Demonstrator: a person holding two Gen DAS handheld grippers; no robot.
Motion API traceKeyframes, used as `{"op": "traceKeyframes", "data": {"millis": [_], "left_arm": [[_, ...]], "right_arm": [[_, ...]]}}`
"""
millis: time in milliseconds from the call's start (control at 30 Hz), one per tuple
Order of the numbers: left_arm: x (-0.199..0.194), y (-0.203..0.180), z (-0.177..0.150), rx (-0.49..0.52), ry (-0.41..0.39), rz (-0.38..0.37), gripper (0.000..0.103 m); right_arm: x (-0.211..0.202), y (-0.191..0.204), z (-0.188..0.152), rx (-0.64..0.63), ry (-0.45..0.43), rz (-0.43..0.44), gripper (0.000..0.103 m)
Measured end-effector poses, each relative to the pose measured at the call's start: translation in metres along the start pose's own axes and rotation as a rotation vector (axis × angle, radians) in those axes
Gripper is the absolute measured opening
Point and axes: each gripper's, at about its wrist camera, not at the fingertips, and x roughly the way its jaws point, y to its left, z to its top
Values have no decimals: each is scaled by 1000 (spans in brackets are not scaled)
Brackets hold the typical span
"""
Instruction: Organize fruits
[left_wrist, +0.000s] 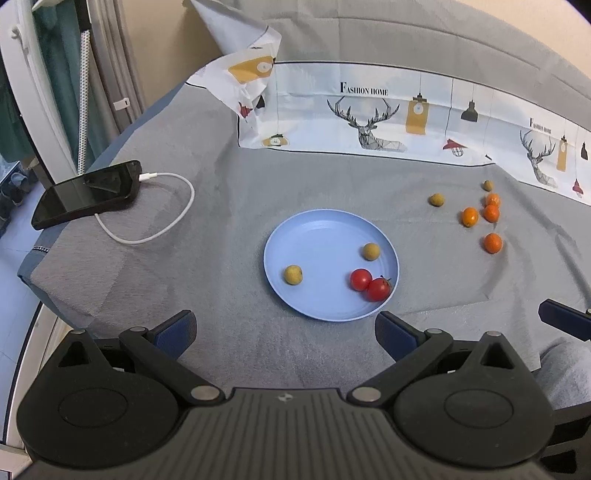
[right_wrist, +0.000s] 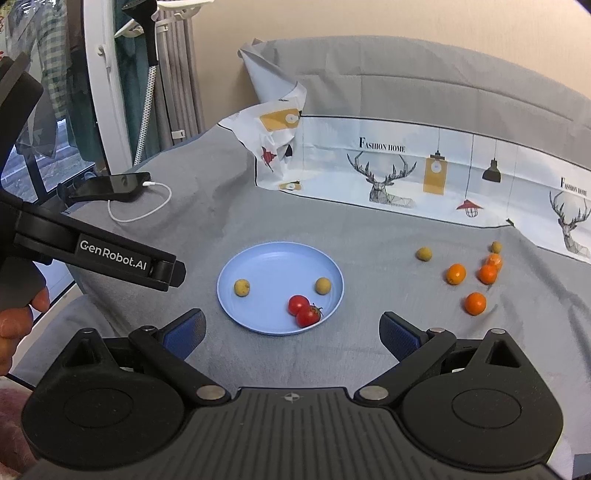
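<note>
A blue plate (left_wrist: 317, 240) (right_wrist: 273, 262) lies on the grey cloth. It holds two red tomatoes (left_wrist: 369, 284) (right_wrist: 304, 310) and two tan longans (left_wrist: 293, 275) (right_wrist: 242, 287). To its right on the cloth lie several orange kumquats (left_wrist: 470, 216) (right_wrist: 475, 302) and two more longans (left_wrist: 437, 199) (right_wrist: 423, 253). My left gripper (left_wrist: 286, 330) is open and empty, just in front of the plate. My right gripper (right_wrist: 291, 334) is open and empty, also in front of the plate. The left gripper's body (right_wrist: 110, 254) shows at the left in the right wrist view.
A black phone (left_wrist: 88, 192) (right_wrist: 110, 184) with a white charging cable (left_wrist: 155, 214) lies at the far left near the cloth's edge. A printed deer-pattern sheet (left_wrist: 369, 110) (right_wrist: 406, 173) runs along the back. A curtain and rack stand at the far left.
</note>
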Motion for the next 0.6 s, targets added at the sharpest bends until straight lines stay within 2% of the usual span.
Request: {"op": "traceKeyframes", "data": {"millis": [333, 600], "left_arm": [[28, -22, 16, 42, 51, -2, 103], [65, -61, 43, 98, 93, -30, 103]], "right_arm": [[19, -20, -3, 66, 30, -11, 100], [41, -63, -8, 171, 57, -65, 100]]}}
